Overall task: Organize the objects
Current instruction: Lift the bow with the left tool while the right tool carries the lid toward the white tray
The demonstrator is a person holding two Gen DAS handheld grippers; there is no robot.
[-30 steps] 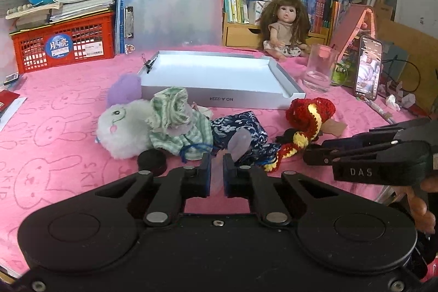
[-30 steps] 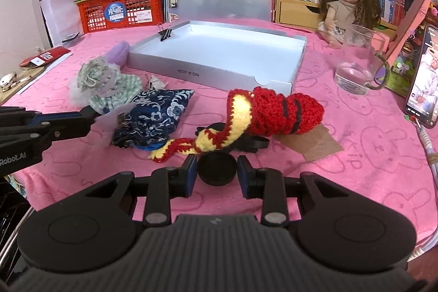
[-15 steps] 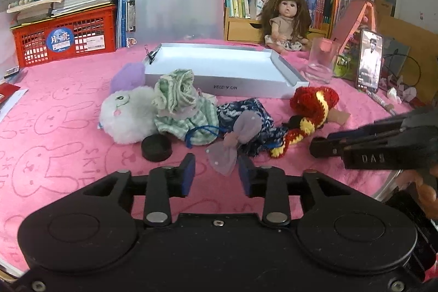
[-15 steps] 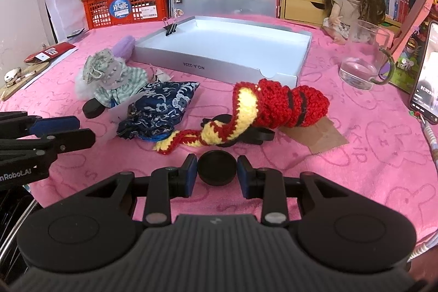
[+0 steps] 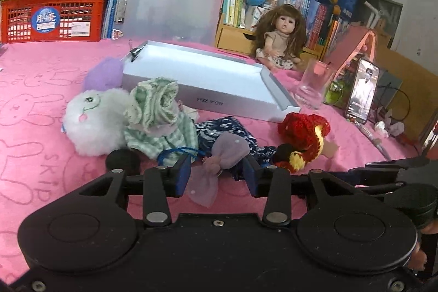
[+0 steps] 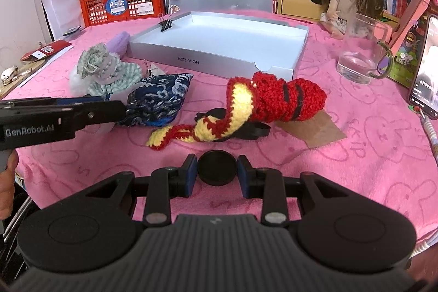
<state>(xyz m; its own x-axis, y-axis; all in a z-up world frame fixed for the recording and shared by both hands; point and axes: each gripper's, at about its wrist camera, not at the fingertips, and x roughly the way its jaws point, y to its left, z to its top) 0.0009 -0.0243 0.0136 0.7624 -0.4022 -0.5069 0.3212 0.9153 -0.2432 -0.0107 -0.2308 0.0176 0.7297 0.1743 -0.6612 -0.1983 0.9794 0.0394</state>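
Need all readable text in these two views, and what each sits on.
"NO.A-2224", upside down: front wall of the white tray.
"GenRobot.AI": side of the left gripper.
"SKIP": woven into the pink tablecloth.
Round blue sticker on the red crate: two Chinese characters, small print unreadable.
Book spines and phone screen: too small.

Left gripper (image 5: 216,175): jaws, shut a second ago, have just been opening. Mauve pouch (image 5: 219,155): released, now loose between them on the bench, pads clear of it.
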